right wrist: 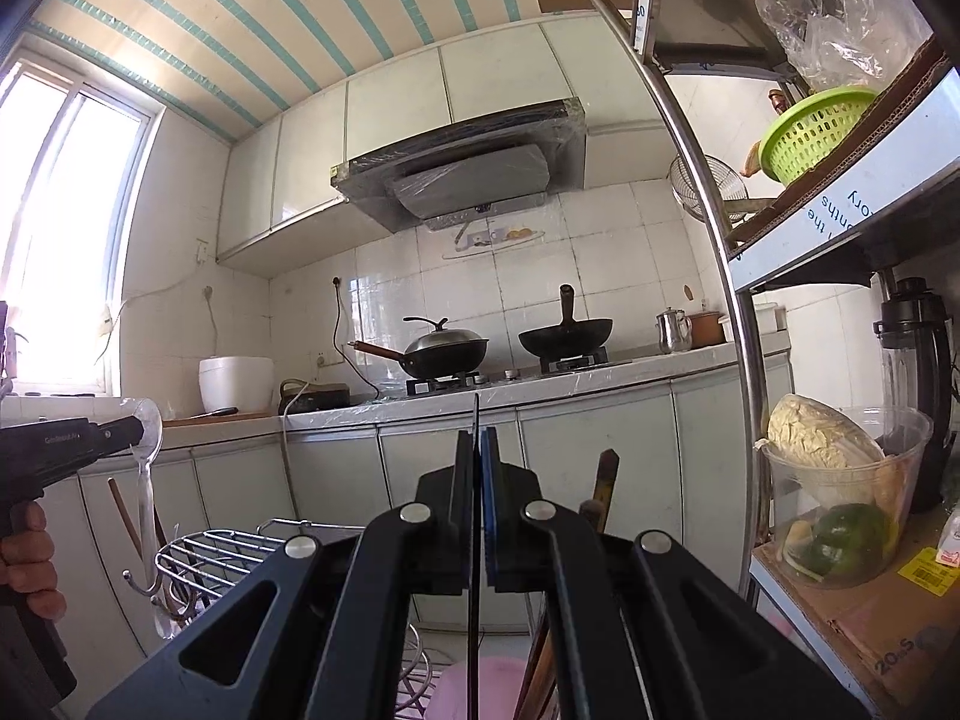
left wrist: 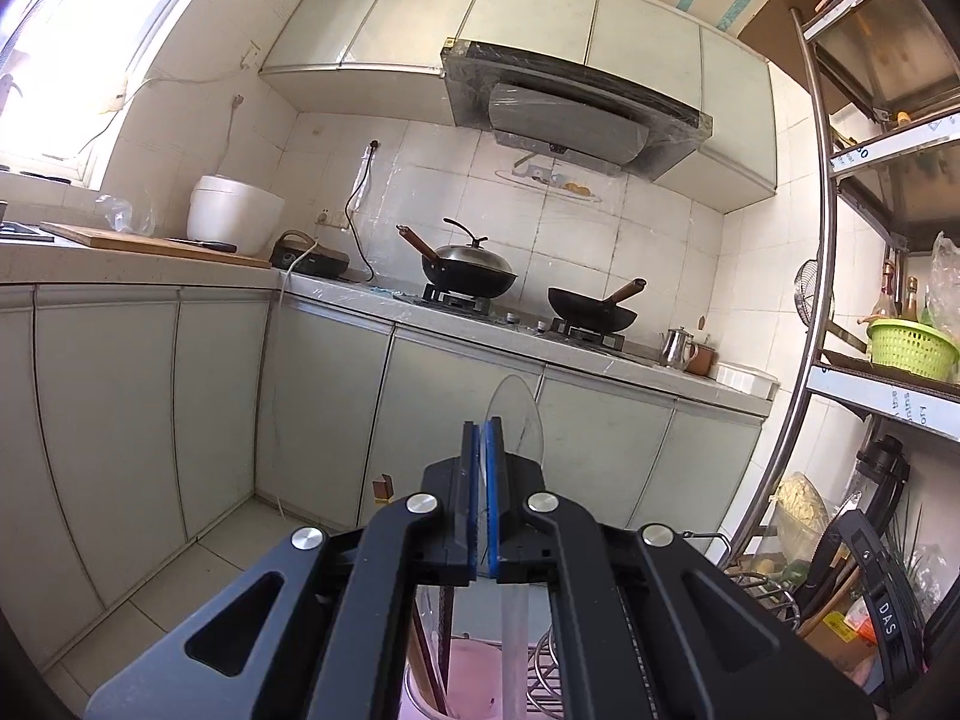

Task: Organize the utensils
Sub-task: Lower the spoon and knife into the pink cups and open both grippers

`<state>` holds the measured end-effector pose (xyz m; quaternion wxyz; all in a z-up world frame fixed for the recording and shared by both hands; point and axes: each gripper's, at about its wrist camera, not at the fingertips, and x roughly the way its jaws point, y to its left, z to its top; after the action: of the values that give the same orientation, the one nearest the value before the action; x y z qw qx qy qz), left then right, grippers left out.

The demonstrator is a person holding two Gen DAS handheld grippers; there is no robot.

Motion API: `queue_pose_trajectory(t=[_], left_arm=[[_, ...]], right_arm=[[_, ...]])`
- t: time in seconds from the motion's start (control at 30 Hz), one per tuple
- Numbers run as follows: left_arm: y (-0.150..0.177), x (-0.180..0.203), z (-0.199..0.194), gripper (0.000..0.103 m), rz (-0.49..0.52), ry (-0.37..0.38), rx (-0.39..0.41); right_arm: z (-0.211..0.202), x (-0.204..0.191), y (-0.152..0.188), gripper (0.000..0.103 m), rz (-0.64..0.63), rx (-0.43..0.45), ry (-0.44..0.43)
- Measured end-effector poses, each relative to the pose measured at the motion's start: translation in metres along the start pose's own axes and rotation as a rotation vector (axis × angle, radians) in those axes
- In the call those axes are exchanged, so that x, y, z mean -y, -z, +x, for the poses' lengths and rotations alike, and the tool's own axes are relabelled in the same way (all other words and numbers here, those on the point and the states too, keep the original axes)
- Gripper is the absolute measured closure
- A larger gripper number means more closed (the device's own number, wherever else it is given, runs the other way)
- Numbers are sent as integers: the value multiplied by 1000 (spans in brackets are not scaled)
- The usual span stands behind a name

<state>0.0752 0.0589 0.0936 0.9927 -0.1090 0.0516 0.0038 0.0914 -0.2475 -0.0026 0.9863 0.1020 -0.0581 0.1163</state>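
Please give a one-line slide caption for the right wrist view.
Right tool shut on a thin dark utensil; left tool holds a clear plastic spoon.

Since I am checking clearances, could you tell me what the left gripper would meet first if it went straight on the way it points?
Probably the lower cabinet doors under the stove counter. The left gripper, shut on a clear plastic spoon, faces them across what looks like open floor, though depth is hard to judge.

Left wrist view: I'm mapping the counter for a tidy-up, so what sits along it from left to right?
Cutting board → white rice cooker → lidded wok → open wok → small metal pot.
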Motion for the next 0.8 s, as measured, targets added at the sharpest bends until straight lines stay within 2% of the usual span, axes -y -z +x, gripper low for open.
queue_pose_trajectory(t=[0.43, 0.6, 0.8], left_arm=[[11, -6, -9, 102, 19, -26, 4], [2, -5, -14, 102, 3, -30, 70], [14, 14, -11, 102, 122, -81, 161]], right_arm=[[-23, -8, 13, 100, 13, -103, -24], [-26, -7, 17, 100, 18, -119, -22], [-25, -2, 18, 100, 32, -130, -12]])
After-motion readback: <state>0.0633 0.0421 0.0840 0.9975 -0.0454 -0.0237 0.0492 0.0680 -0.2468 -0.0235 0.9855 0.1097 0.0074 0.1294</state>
